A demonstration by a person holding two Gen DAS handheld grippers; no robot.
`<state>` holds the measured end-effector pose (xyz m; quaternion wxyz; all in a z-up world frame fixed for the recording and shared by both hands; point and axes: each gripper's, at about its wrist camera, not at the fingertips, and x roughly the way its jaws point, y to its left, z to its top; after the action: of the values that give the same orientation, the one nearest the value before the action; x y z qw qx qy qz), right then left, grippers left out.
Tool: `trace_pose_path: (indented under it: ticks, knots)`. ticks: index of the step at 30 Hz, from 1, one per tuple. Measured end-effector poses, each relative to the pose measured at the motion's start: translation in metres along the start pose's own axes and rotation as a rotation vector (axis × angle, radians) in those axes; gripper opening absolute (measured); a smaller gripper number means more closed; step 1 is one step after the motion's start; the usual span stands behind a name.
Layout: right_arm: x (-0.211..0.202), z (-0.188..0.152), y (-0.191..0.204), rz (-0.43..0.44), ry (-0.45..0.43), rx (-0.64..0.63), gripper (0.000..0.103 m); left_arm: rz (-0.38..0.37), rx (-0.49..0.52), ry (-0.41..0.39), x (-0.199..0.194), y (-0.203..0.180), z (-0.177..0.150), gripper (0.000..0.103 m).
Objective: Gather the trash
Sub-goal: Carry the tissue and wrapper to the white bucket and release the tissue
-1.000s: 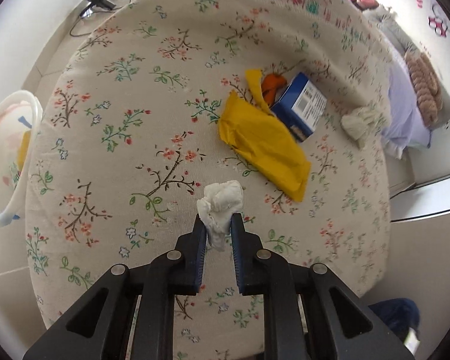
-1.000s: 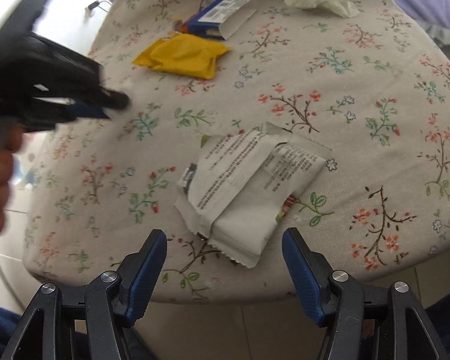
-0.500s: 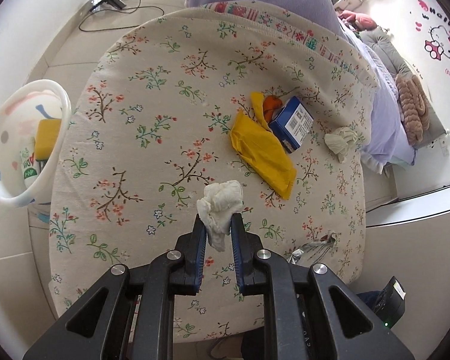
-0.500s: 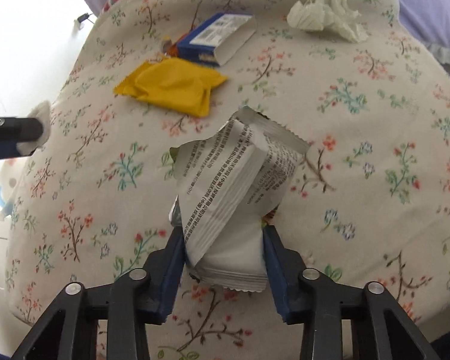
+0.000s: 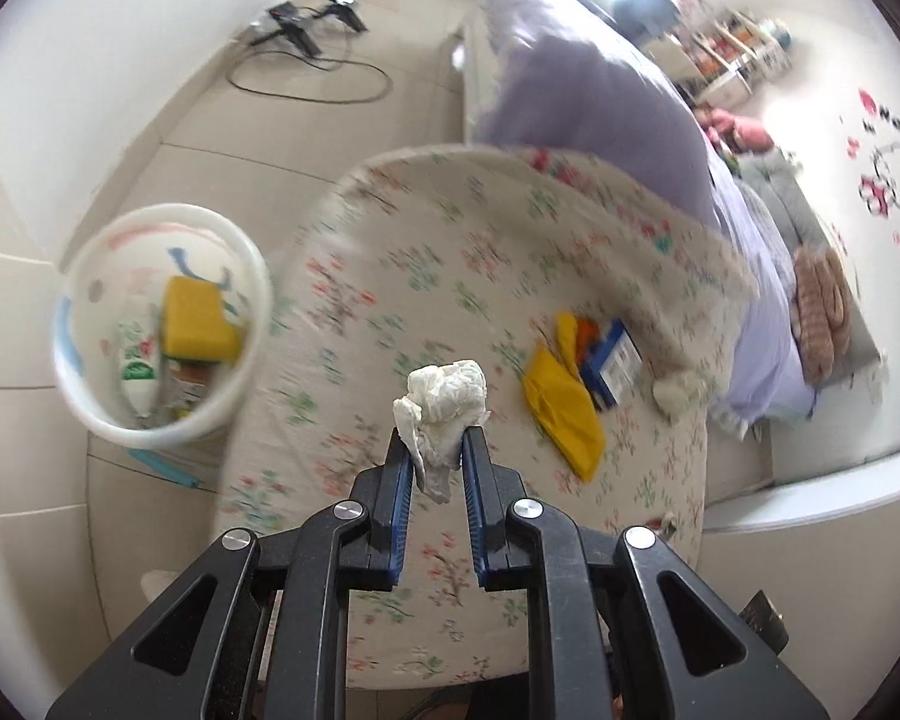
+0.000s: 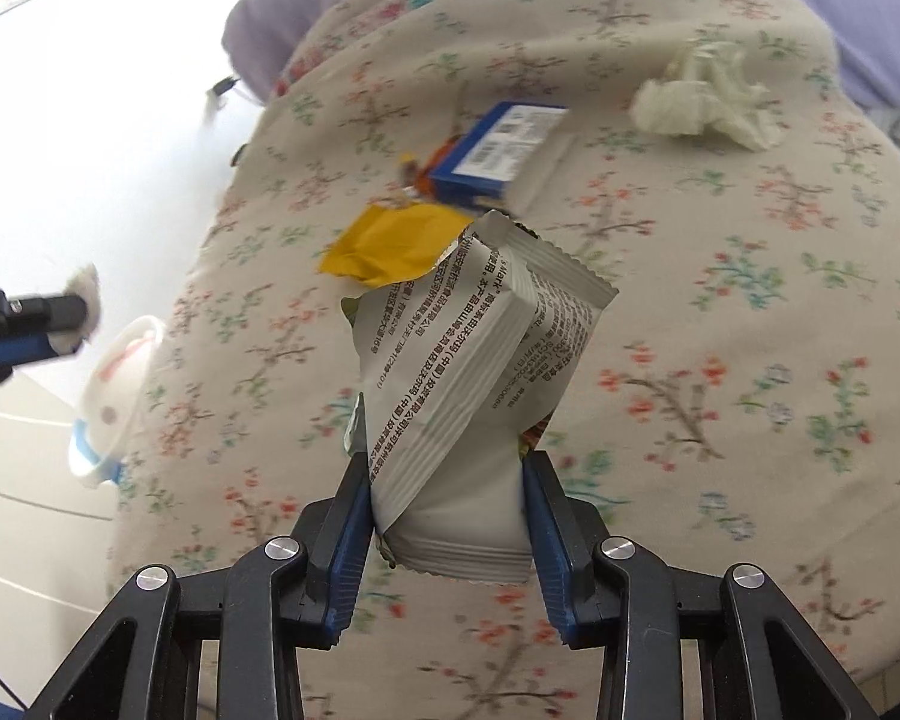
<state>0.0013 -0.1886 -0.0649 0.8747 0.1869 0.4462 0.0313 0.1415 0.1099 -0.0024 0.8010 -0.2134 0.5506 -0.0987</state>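
Note:
My left gripper [image 5: 438, 441] is shut on a crumpled white tissue [image 5: 447, 396], held in the air above the flowered tabletop [image 5: 426, 276]. The white bin [image 5: 162, 324] stands on the floor to its left, with a yellow packet and other wrappers inside. My right gripper [image 6: 447, 468] is shut on a white printed wrapper [image 6: 468, 372], lifted off the cloth. On the table lie a yellow wrapper [image 6: 390, 243], a blue box [image 6: 498, 150] with an orange scrap beside it, and a second crumpled tissue [image 6: 705, 99]. The left gripper [image 6: 81, 312] with its tissue shows at the left edge of the right wrist view.
A purple cushion [image 5: 582, 96] lies behind the table. Cables and a power strip [image 5: 306, 42] are on the tiled floor. A grey sofa with a brown plush toy [image 5: 819, 312] stands at the right by a white wall.
The left gripper rose and swung left with the tissue, bringing the bin closer. The right gripper shut on the white wrapper and lifted it off the table.

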Motion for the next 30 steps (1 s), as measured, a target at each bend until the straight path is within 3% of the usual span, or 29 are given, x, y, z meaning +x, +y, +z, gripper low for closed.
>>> trace_pose_path:
  ticks: [11,18,25,28,30]
  knots:
    - [0.034,0.012,0.08,0.125,0.051,-0.106,0.043,0.041,-0.248,-0.083,-0.04,0.105,0.037,0.017]
    - [0.066,0.022,0.147,0.198,0.078,-0.199,0.044,0.088,-0.33,-0.008,-0.012,0.143,0.043,0.018]
    - [0.099,0.034,0.203,0.231,0.094,-0.295,0.045,0.113,-0.384,0.014,0.0,0.162,0.046,0.02]
    - [0.113,0.04,0.22,0.23,0.103,-0.329,0.045,0.12,-0.406,0.033,0.008,0.165,0.047,0.025]
    - [0.126,0.044,0.231,0.222,0.111,-0.357,0.045,0.115,-0.43,0.053,0.014,0.166,0.047,0.035]
